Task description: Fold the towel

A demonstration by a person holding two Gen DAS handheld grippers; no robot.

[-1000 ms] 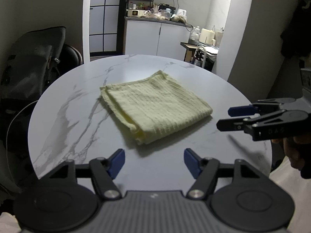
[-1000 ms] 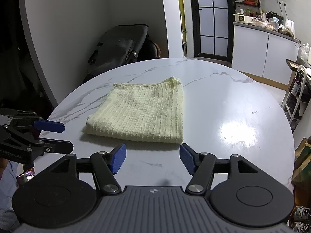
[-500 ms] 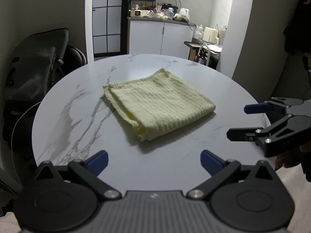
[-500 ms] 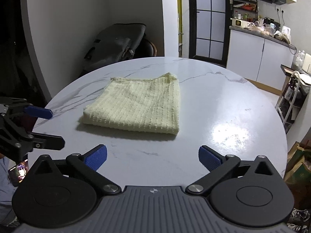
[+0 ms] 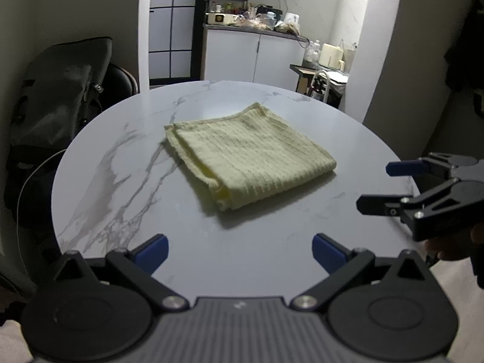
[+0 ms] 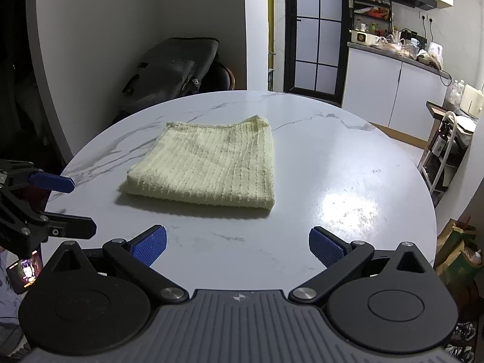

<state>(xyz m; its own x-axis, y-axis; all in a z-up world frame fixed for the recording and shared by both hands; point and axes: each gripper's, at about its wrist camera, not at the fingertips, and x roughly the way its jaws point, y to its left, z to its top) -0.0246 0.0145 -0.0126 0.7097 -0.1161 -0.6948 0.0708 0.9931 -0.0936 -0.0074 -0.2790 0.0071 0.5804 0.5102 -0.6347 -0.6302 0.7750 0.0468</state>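
1. Towel (image 5: 252,154) (image 6: 211,166): pale yellow cloth, waffle-ribbed weave, matt, soft and rough-textured; layered edges show at one side.
2. Tabletop (image 5: 121,181) (image 6: 348,181): white marble-look surface with grey veining, smooth and glossy, carrying a bright glare patch in the right wrist view.
3. Left tool (image 5: 239,251) (image 6: 57,202): matt black plastic arms, blue pads, small bright metal pivot screws, ribbed grey housing.
4. Right tool (image 6: 237,243) (image 5: 390,186): matt black plastic arms, blue pads with a fine grid texture, bright metal pivot screws, ribbed grey housing.
5. Bag (image 5: 57,99) (image 6: 175,66): dark matt fabric with small metal fittings.
6. Cabinet doors (image 5: 251,57) (image 6: 393,90): smooth white finish.
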